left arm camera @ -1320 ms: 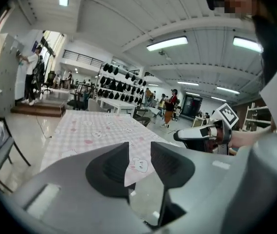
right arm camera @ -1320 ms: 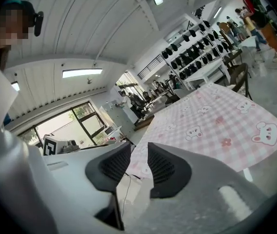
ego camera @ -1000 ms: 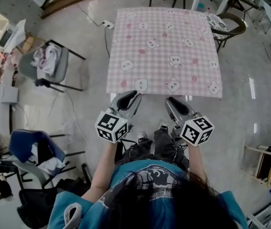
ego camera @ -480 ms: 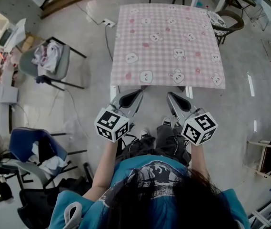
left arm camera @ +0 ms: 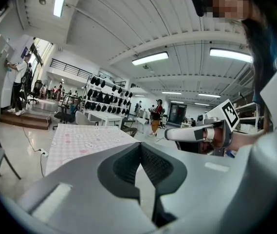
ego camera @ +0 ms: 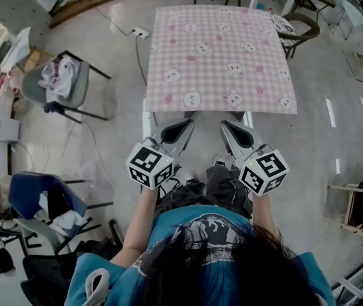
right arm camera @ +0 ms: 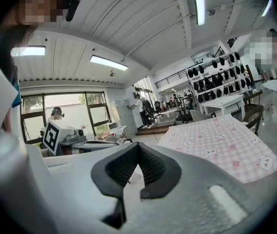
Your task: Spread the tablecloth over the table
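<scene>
Left tool (ego camera: 182, 126) and right tool (ego camera: 226, 126) are pressed together, empty, just short of the pink checked tablecloth (ego camera: 219, 56), which covers the worktop (ego camera: 146, 115). Spreading looks finished; next, at most, straightening the near hem.

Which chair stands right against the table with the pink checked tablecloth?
The brown chair at its far right corner; the grey chair and blue chair stand apart, off to the left.
</scene>
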A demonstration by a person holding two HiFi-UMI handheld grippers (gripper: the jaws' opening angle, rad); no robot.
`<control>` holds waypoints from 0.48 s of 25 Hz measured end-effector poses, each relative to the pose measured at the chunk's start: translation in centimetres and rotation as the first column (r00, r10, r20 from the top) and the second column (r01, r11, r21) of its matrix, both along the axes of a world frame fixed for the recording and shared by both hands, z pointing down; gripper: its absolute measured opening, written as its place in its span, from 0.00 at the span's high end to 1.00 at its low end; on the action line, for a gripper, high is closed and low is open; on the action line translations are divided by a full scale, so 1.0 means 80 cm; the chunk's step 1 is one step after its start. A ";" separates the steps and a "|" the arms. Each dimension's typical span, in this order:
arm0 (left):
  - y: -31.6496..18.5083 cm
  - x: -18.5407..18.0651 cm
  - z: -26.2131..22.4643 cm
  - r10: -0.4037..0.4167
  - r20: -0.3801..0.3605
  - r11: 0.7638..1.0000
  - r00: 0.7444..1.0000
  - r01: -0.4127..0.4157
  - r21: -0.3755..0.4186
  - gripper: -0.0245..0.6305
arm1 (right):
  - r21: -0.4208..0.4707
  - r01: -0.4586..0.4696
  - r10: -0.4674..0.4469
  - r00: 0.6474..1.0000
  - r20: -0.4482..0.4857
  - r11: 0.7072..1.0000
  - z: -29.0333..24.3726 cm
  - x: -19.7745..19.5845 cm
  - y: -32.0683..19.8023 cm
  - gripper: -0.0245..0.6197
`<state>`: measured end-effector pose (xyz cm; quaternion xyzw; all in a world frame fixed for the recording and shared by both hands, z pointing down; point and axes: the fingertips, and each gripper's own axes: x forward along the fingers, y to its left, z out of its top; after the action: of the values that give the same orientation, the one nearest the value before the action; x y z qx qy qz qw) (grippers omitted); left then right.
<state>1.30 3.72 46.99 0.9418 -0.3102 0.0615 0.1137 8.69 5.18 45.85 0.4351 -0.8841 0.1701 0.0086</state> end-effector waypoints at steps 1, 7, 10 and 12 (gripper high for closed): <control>0.001 0.001 -0.001 0.004 -0.002 1.000 1.000 -0.004 0.002 0.94 | 0.003 -0.001 0.001 1.000 -0.002 1.000 -0.001 0.001 0.001 0.96; 0.005 0.006 -0.006 0.014 -0.011 1.000 1.000 -0.014 0.010 0.94 | -0.001 -0.006 0.006 1.000 -0.003 1.000 0.000 0.004 0.002 0.96; 0.005 0.010 -0.007 0.020 -0.010 1.000 1.000 -0.020 0.009 0.94 | -0.011 -0.011 0.011 1.000 0.000 1.000 0.000 0.008 0.001 0.96; 0.006 0.011 -0.007 0.026 -0.008 1.000 1.000 -0.026 0.008 0.94 | -0.009 -0.015 0.015 1.000 -0.011 1.000 0.000 0.009 0.001 0.96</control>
<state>2.20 4.20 46.44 0.9465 -0.2978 0.0579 0.1103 9.37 5.26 45.87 0.4427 -0.8799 0.1721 0.0139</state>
